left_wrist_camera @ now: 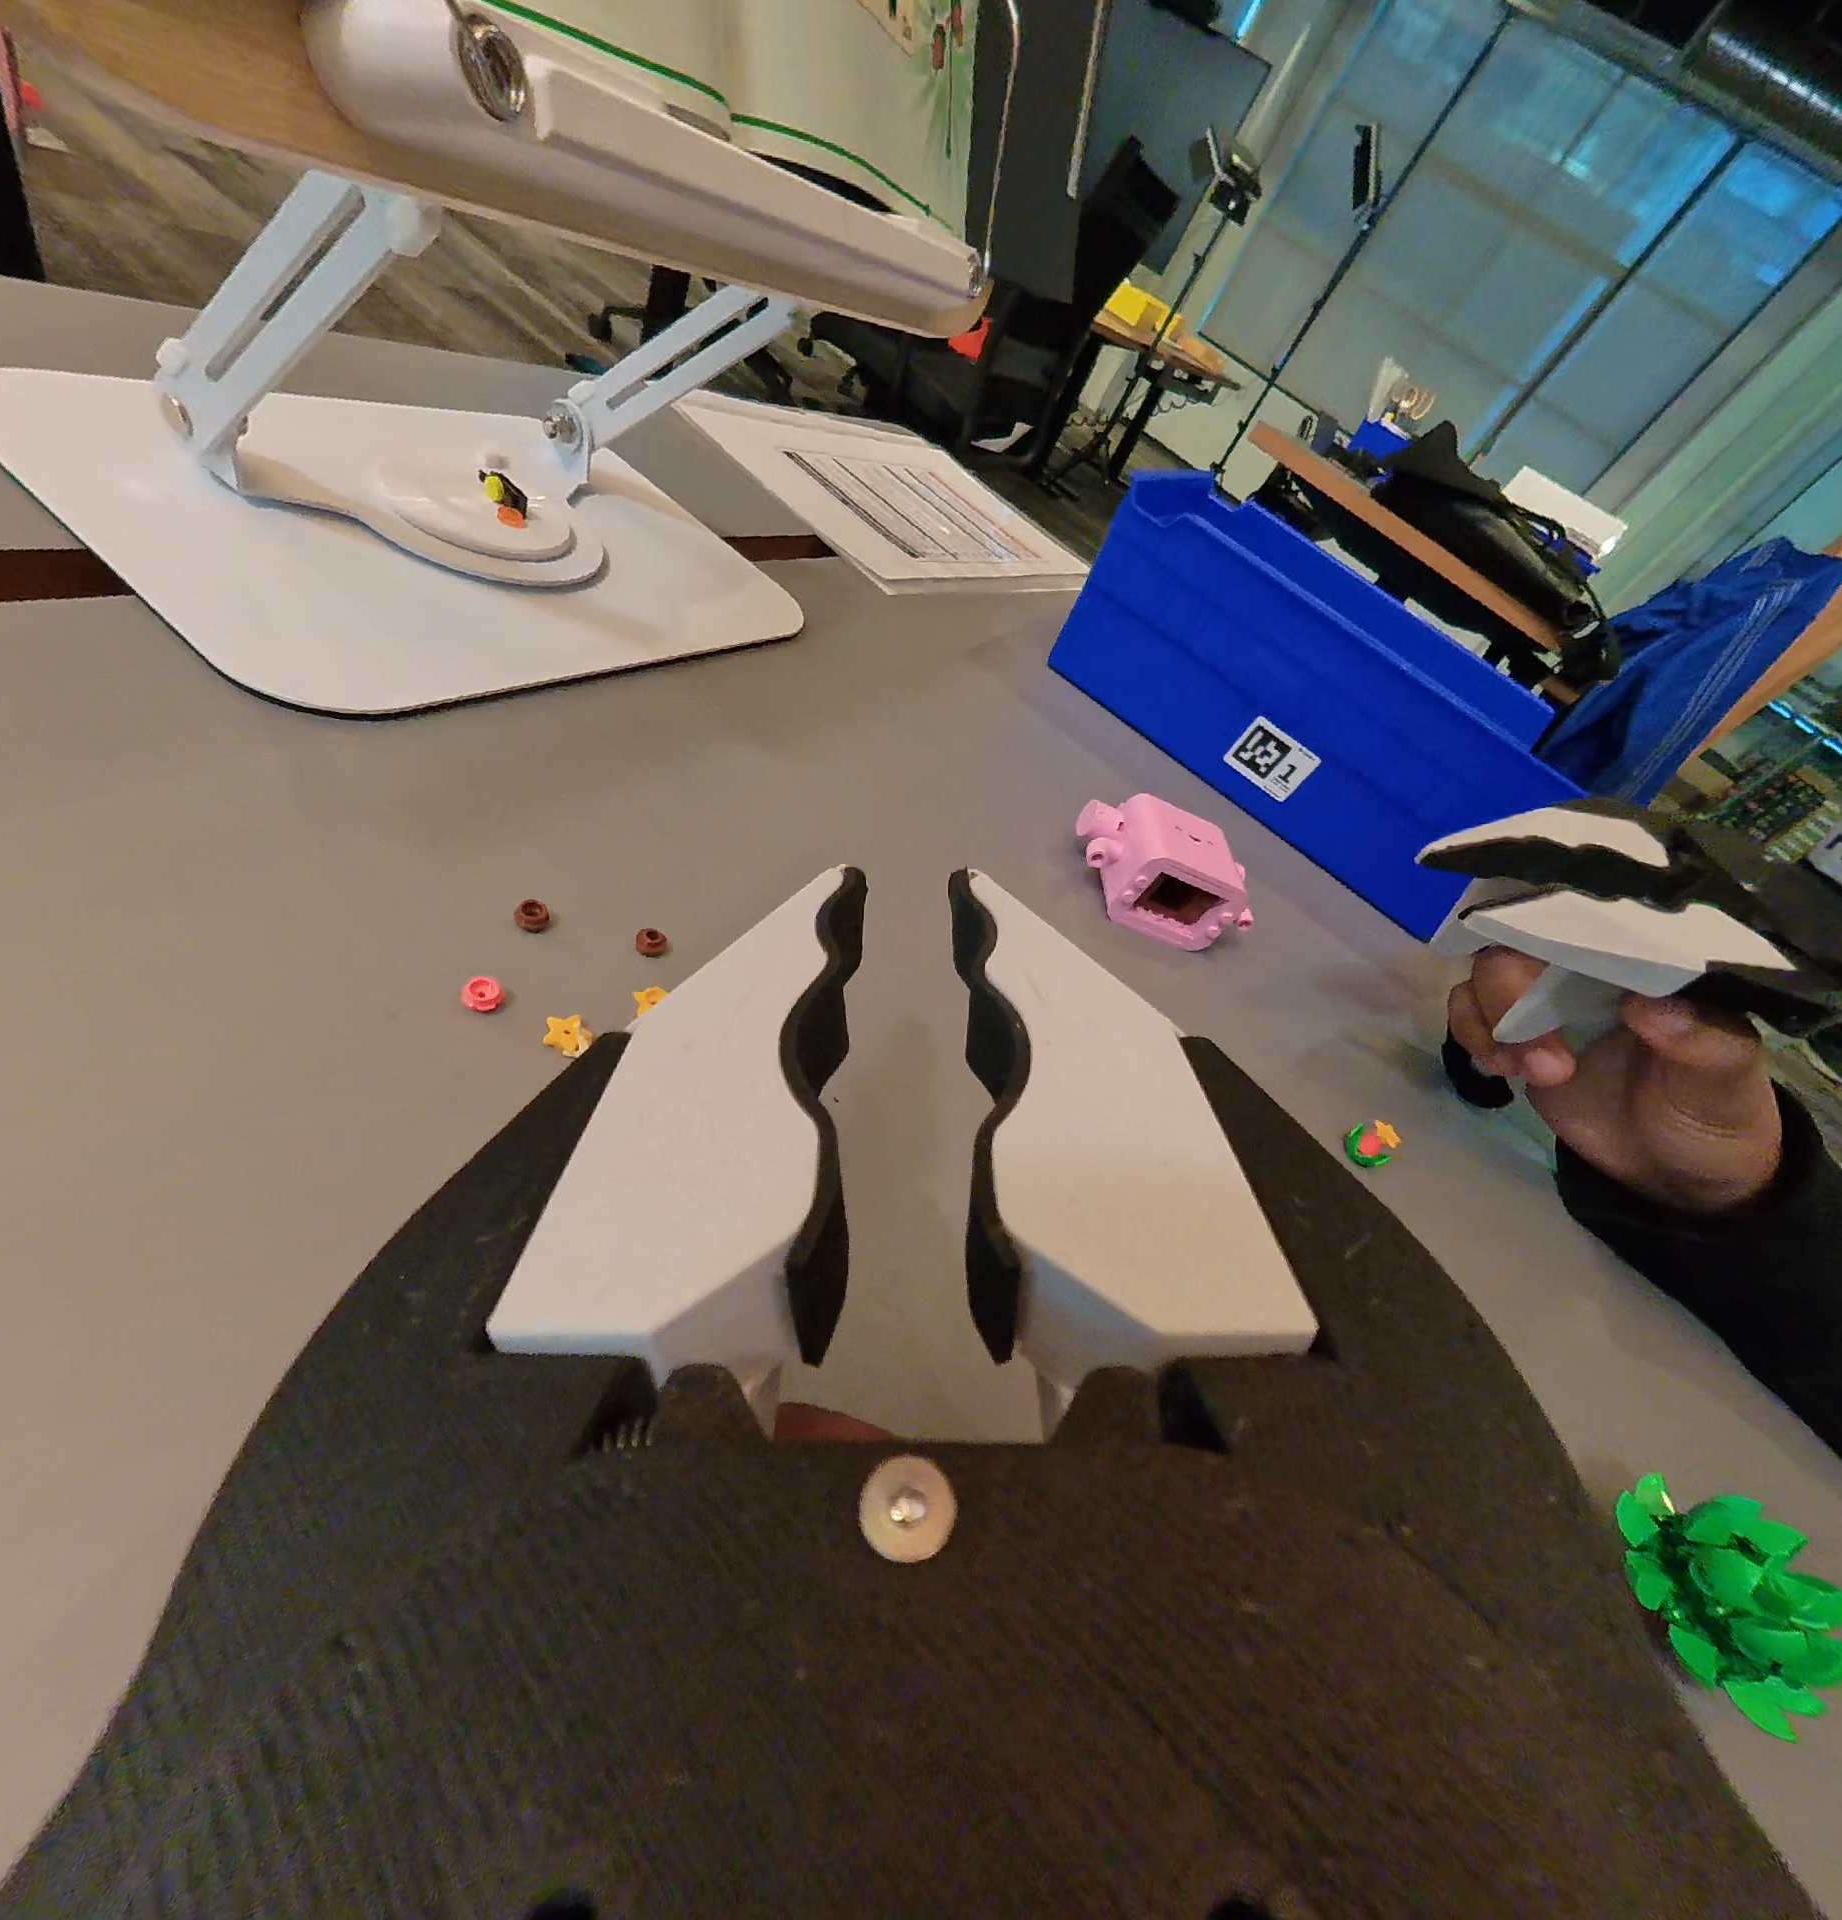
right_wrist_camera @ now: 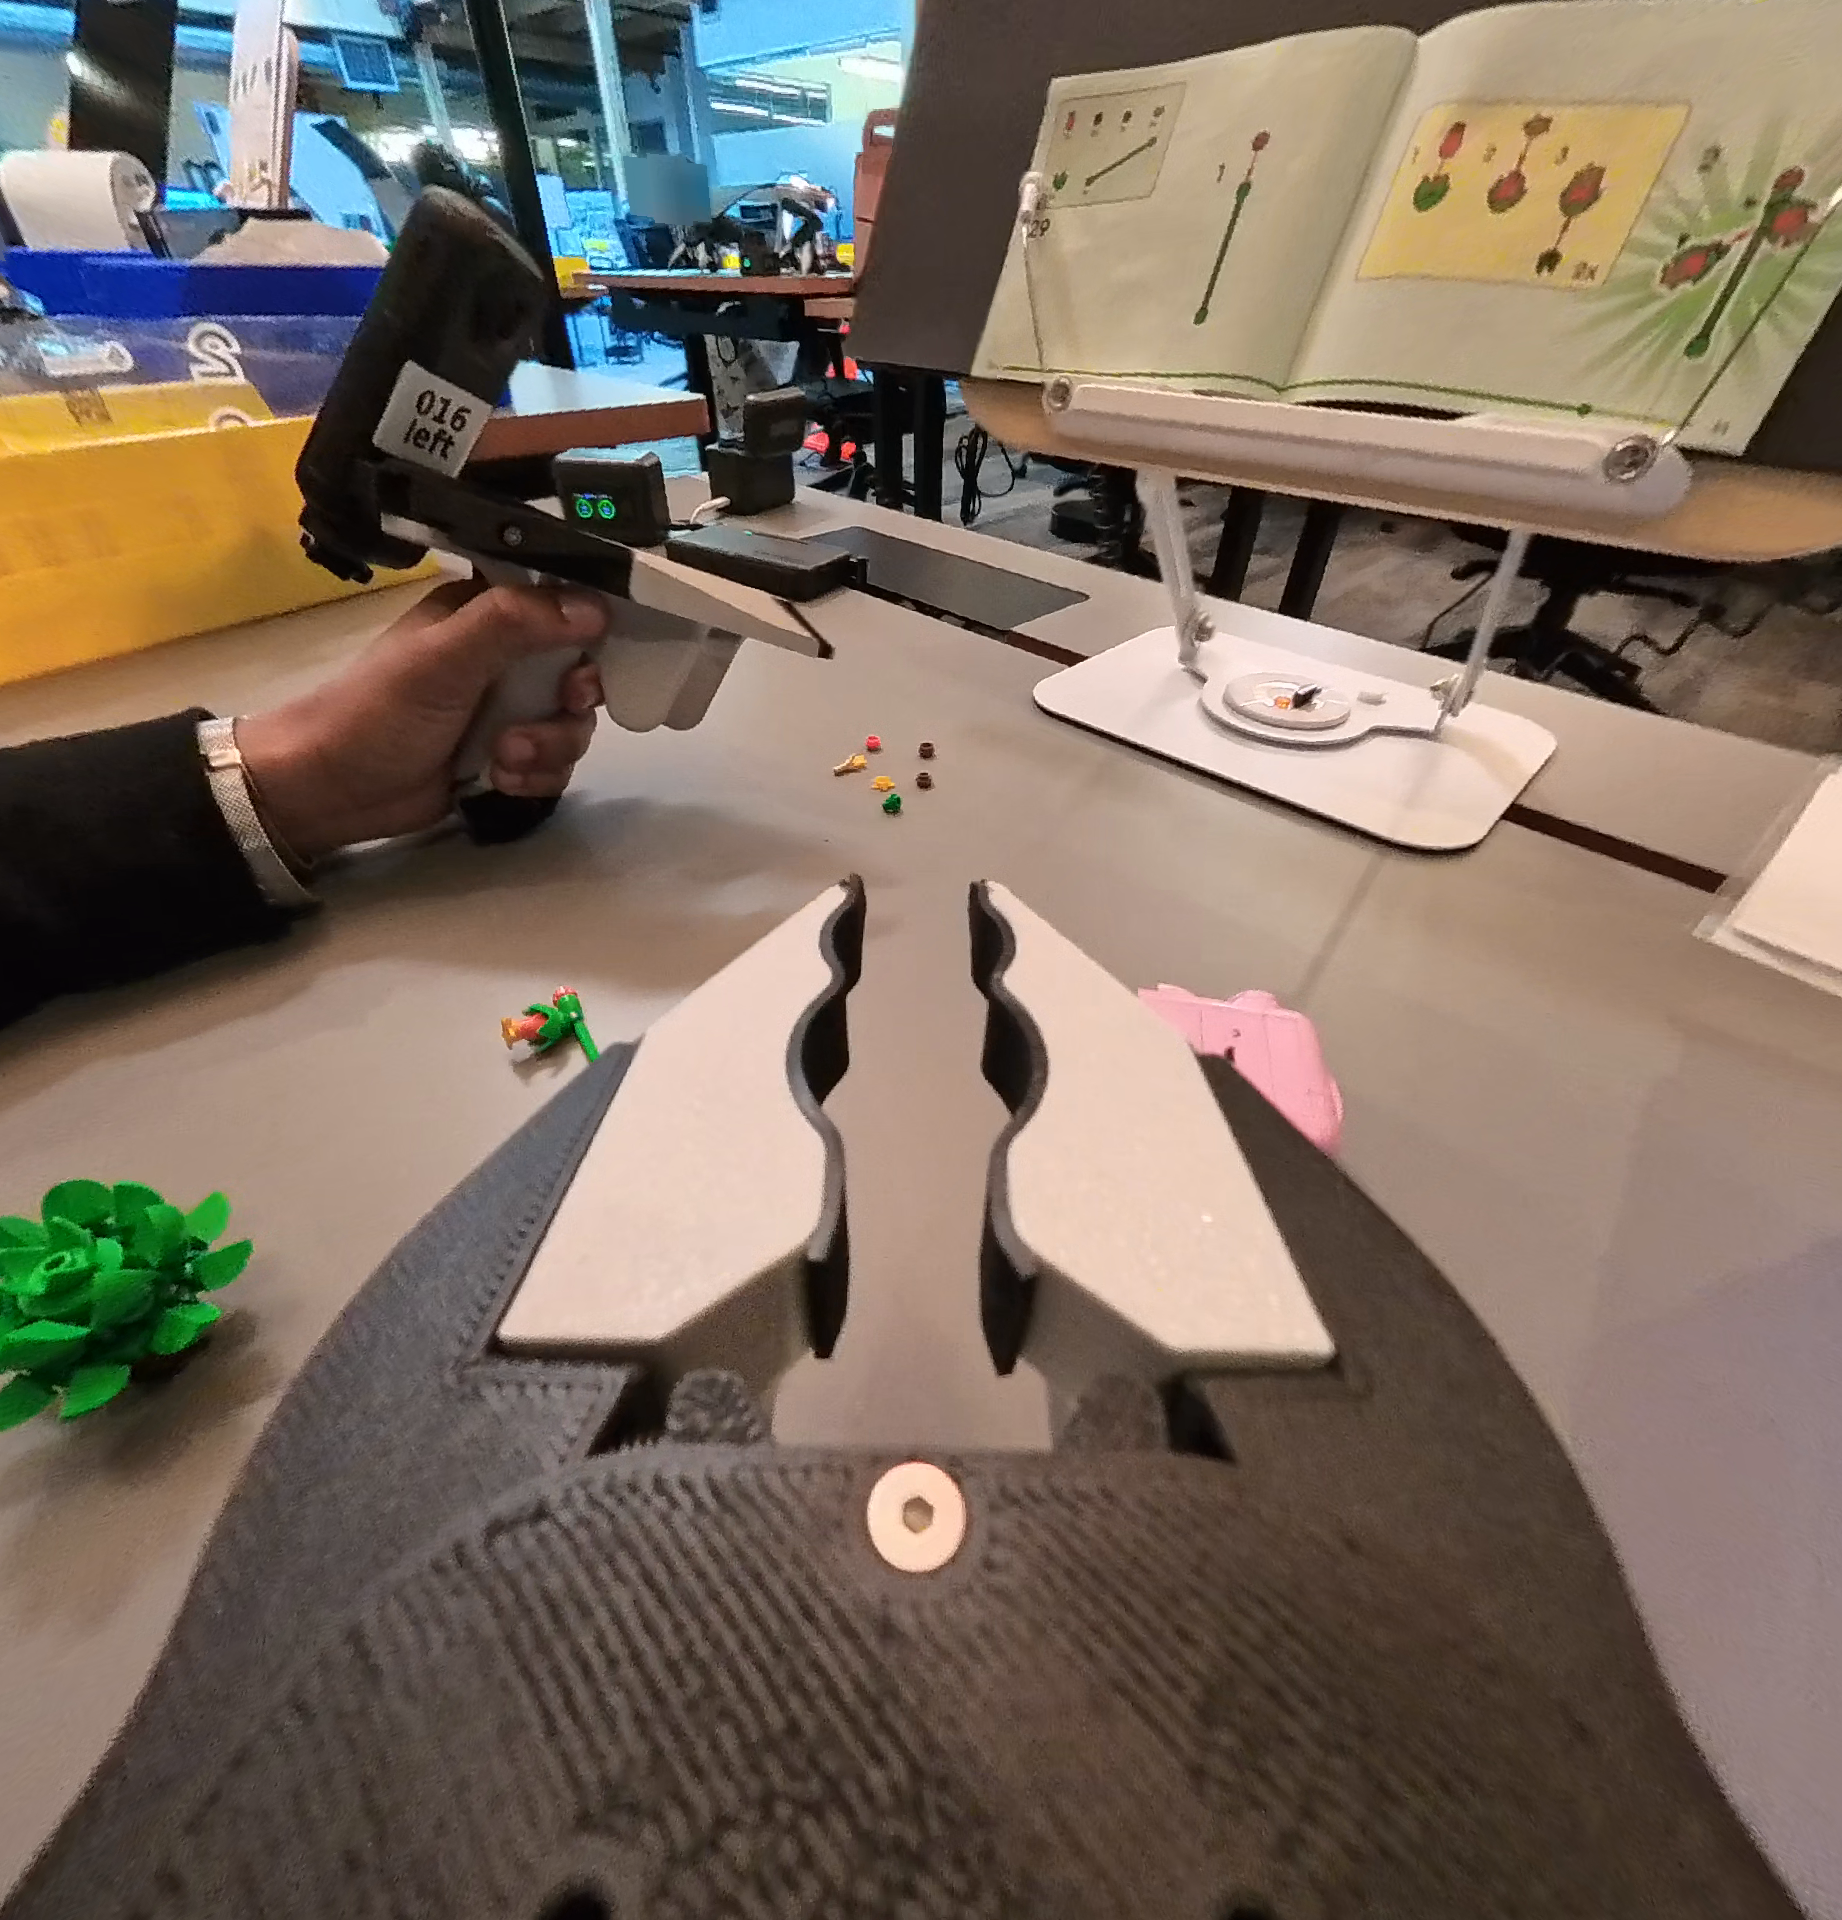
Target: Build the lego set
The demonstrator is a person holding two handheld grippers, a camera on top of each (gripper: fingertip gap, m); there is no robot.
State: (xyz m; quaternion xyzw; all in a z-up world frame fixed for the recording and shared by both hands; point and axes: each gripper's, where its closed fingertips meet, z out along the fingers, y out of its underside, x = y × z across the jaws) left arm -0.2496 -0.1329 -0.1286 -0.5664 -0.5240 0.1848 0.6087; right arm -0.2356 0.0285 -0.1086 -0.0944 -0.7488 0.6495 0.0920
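My left gripper is open and empty, held just above the grey table. Loose small pieces lie to its left: two brown studs, a pink stud and yellow stars. A pink pot-shaped build lies on its side ahead to the right. My right gripper is open and empty, with the pink build beside its right finger. A small red and green flower piece lies to its left. A green leafy build stands at the near left. The small pieces lie ahead.
An open instruction book rests on a white stand at the back. A blue bin stands at the right, a yellow bin at the far left. A laminated sheet lies behind. A hand holds the left gripper. About 9 cm separates my left fingertips from the pink stud. The right camera catches it too, in the right wrist view.
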